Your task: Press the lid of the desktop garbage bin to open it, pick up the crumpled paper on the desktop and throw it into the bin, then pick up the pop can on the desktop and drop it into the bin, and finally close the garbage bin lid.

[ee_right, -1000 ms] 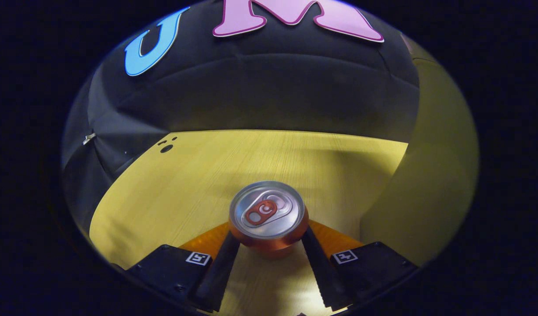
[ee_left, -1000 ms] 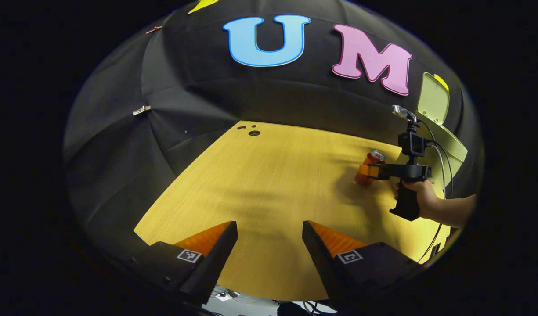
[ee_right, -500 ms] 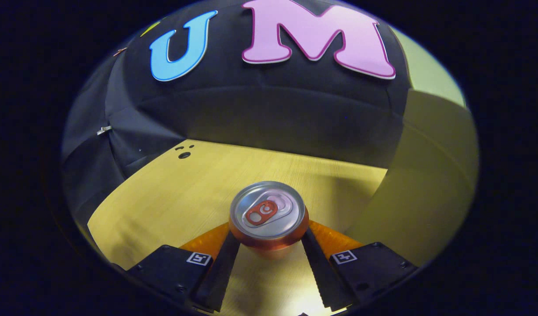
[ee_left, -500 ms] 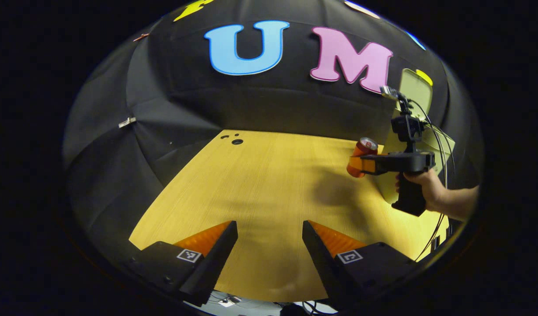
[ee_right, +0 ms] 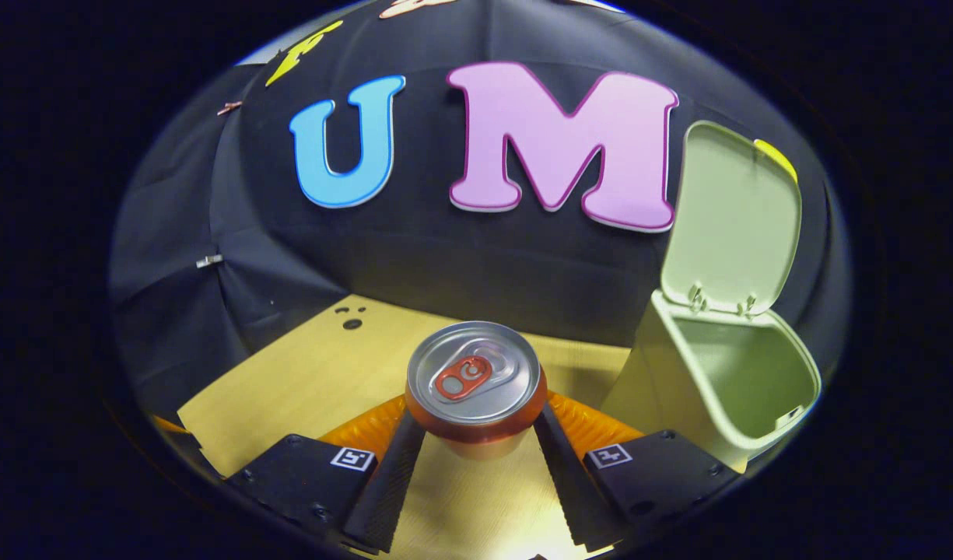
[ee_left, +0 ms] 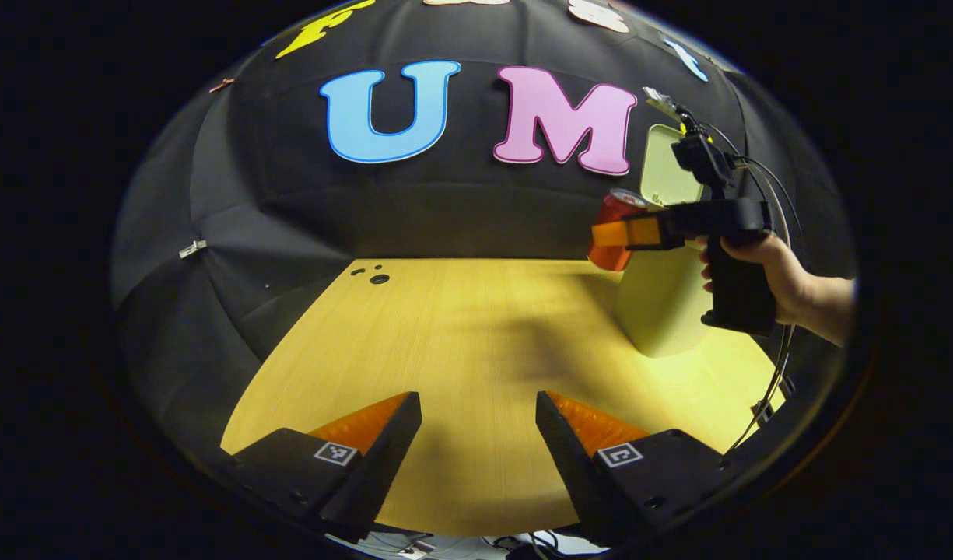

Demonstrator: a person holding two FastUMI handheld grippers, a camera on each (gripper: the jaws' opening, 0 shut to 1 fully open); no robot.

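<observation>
In the left gripper view, the left gripper (ee_left: 478,435) sits at the bottom of the frame with its fingers spread wide and nothing between them, over a broad bare stretch of the wooden desktop (ee_left: 460,334). Small square coded markers sit on both finger mounts; no brand writing can be read. At the right of the frame a hand (ee_left: 764,268) holds the right gripper (ee_left: 612,233) raised off the desk, with the pop can (ee_left: 612,233) clamped upright at its tips, high beside the pale green garbage bin (ee_left: 663,303). The bin stands near the desktop's right edge.

In the right gripper view, both fingers of the right gripper (ee_right: 476,424) press against the sides of the pop can (ee_right: 474,373), at lower centre. Its silver top with a red pull tab faces the camera; any print on it is too small to read. The garbage bin (ee_right: 725,404) stands at the lower right, its lid (ee_right: 731,222) upright and its mouth open, just right of the can. The desktop (ee_right: 305,381) lies open to the left.
</observation>
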